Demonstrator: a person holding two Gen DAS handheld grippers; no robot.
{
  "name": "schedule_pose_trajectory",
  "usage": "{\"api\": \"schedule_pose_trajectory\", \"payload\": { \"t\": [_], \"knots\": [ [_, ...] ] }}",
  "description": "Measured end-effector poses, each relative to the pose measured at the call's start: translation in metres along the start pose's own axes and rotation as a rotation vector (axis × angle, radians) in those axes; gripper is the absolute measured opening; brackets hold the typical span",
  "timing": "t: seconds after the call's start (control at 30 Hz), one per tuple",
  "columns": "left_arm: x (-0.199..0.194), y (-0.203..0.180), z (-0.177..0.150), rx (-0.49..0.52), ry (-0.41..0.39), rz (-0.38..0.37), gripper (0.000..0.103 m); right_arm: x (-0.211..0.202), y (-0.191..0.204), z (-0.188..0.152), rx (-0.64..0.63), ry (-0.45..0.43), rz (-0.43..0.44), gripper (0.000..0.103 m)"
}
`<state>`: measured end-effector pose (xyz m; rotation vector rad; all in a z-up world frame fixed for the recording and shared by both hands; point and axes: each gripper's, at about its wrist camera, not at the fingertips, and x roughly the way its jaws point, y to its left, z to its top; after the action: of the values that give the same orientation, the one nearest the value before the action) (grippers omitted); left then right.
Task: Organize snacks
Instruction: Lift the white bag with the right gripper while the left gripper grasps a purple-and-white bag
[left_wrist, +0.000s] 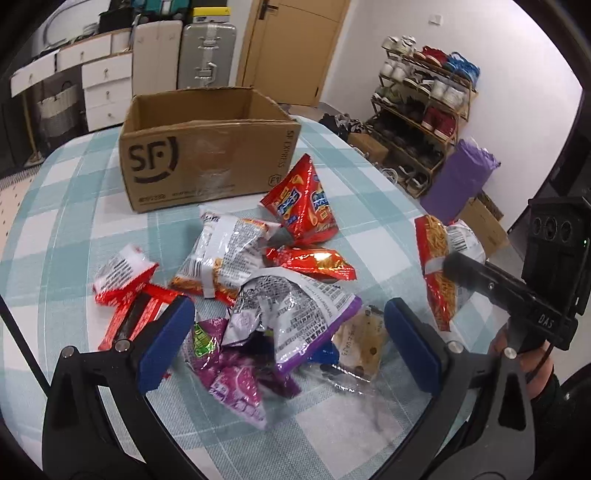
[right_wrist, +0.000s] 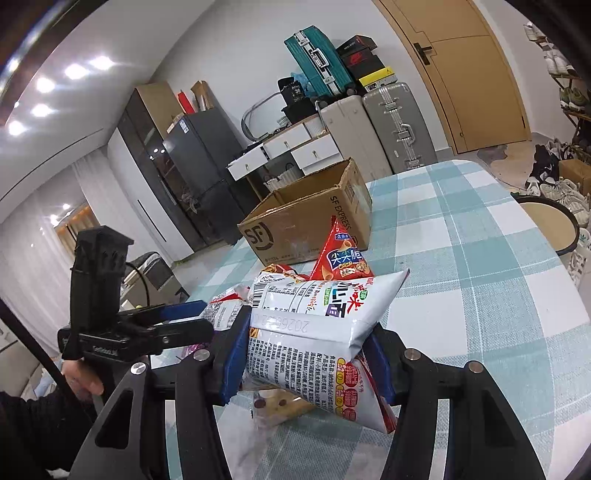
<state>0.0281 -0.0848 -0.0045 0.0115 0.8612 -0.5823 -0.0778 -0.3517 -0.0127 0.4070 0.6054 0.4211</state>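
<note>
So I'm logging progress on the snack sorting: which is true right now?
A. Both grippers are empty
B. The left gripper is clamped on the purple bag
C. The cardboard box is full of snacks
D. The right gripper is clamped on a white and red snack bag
D: in the right wrist view the right gripper has its fingers pressed against both sides of the white and red snack bag, held above the table.

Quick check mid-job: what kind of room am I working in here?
Most likely a lived-in home, a dining or entry area. Signs: a shoe rack full of shoes by the wooden door, suitcases stacked against the wall, and a checked tablecloth.
</note>
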Motion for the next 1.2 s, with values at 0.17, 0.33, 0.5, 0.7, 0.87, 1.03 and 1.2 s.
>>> {"api": "schedule_pose_trajectory", "payload": {
  "t": [0.17,0.33,0.5,0.7,0.87,1.03,1.2],
  "knots": [
    [0.010,-0.001,0.007,-0.004,0.026,-0.039,0.094,-0.002,-0.007,-0.006,0.022,-0.011,0.023,0.057],
    [0.015,-0.004,0.011,0.039,0.046,-0.050,0.079,0.002,-0.013,-0.008,0.042,-0.004,0.034,0.057],
    [0.013,-0.005,0.015,0.069,0.076,-0.052,0.061,0.002,-0.018,-0.009,0.065,-0.014,0.040,0.057],
    [0.005,-0.005,0.017,0.063,0.079,-0.029,0.061,0.003,-0.018,-0.011,0.069,-0.014,0.045,0.057],
    [-0.010,-0.003,0.025,0.009,0.079,-0.150,0.071,0.006,-0.020,-0.010,0.073,-0.015,0.053,0.057],
    [-0.010,-0.009,0.036,-0.002,0.074,-0.143,0.078,0.008,-0.023,-0.009,0.078,-0.023,0.060,0.057],
    [0.020,-0.009,0.037,-0.026,0.170,-0.133,0.078,0.010,-0.028,-0.009,0.094,-0.026,0.064,0.057]
  ]
}}
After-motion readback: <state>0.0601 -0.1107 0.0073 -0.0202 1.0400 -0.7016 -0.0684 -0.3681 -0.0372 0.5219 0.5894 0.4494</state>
